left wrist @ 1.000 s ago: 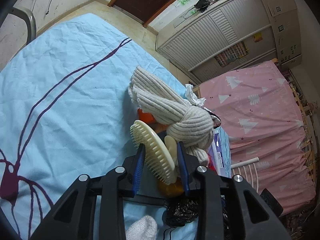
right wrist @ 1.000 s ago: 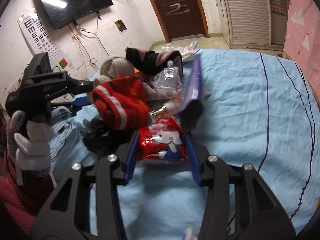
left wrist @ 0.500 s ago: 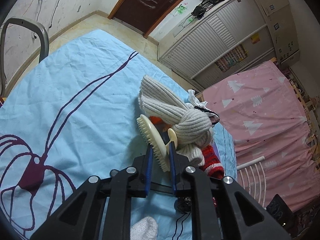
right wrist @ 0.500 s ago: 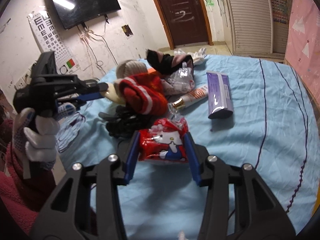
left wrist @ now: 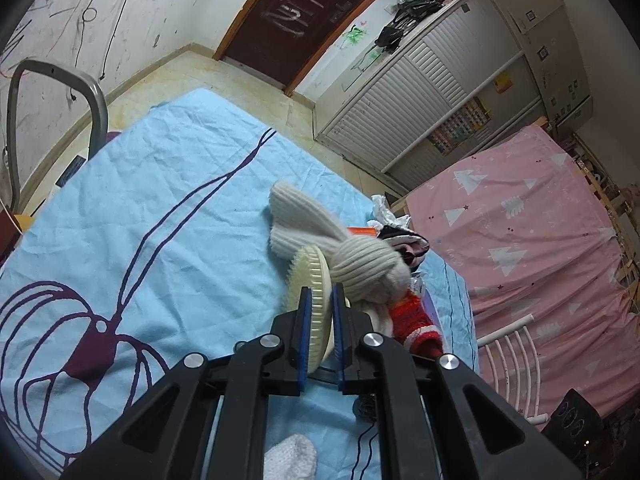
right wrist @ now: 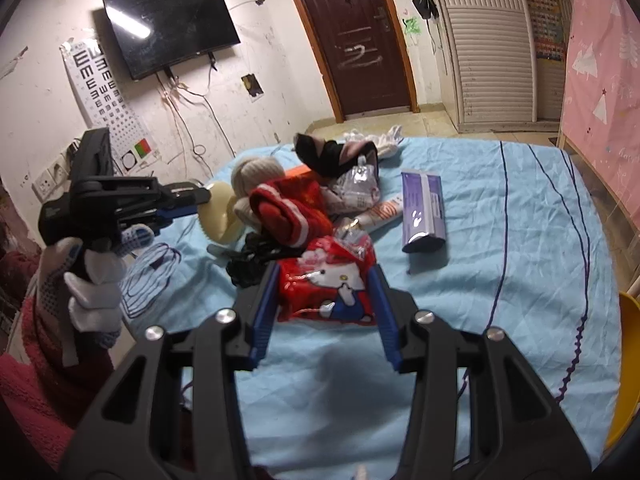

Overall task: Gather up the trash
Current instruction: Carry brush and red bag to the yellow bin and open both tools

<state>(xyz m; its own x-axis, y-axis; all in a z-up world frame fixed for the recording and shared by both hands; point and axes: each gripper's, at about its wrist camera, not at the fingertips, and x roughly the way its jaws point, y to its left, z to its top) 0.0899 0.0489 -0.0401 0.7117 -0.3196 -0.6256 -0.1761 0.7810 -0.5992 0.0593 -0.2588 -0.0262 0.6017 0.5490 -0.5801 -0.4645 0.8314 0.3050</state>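
Note:
My left gripper (left wrist: 320, 294) is shut on a cream round bristle brush (left wrist: 310, 268), held edge-on above the blue bedsheet (left wrist: 160, 216). From the right wrist view the same left gripper (right wrist: 196, 200) shows at the left with the cream brush (right wrist: 218, 216) clamped in it. My right gripper (right wrist: 324, 276) is shut on a red cartoon-cat snack packet (right wrist: 328, 280), lifted off the sheet. A beige knit hat (left wrist: 360, 256) and a red knit garment (right wrist: 288, 208) lie in the pile behind.
On the bed lie a purple tube box (right wrist: 424, 208), a clear plastic wrapper (right wrist: 358, 188), a black garment (right wrist: 332, 152) and a black tangle (right wrist: 252, 260). A pink curtain (left wrist: 540, 260) and a white rail (left wrist: 508, 344) stand at the right. A grey chair frame (left wrist: 96, 100) is far left.
The left jaws closed on the cream brush and lifted it back from the pile. The right gripper rose and drew back with the red packet; the purple box now lies flat.

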